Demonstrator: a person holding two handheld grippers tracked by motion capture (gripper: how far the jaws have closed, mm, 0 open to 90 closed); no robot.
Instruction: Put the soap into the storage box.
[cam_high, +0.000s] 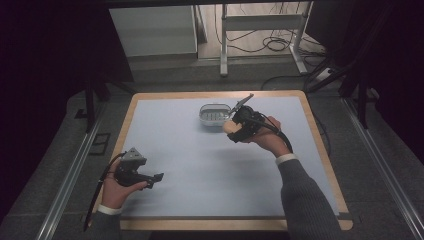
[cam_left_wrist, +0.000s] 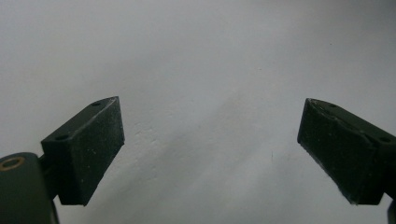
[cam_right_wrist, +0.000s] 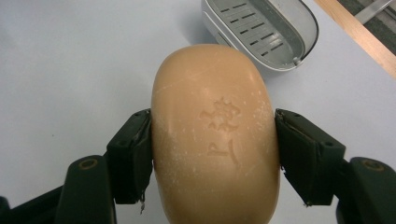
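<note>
A: Margins to be logged first. In the high view the table (cam_high: 150, 107) is covered by a pale sheet, with a wooden rim exposed along the far and right edges. The soap dish (cam_high: 215, 115) is seen above frame centre, well in from every edge. A broad bare area of sheet is noted between the two grippers and across the lower middle of the frame.

B: The left gripper (cam_high: 159, 176) is recorded at lower left, near the left border of the sheet, held in the left hand (cam_high: 119, 187). Its jaws are set wide apart with nothing between them. In the left gripper view the same gap (cam_left_wrist: 211, 149) is confirmed over plain sheet.

A: The right gripper (cam_high: 231, 129) is placed right of centre, just beside the dish on its lower-right side, gripped by the right hand (cam_high: 270, 140). A tan bar of soap (cam_high: 229, 127) is clamped between its jaws.

B: Whether bar and dish touch cannot be told from above. In the right gripper view the soap (cam_right_wrist: 215, 135) is pinched on both flanks (cam_right_wrist: 214, 156), and sheet is visible between bar and dish (cam_right_wrist: 261, 32) at upper right. An embossed mark on the bar and slotted drain ribs in the dish are resolved there, not from above. The wooden rim is glimpsed at that frame's upper-right corner.
</note>
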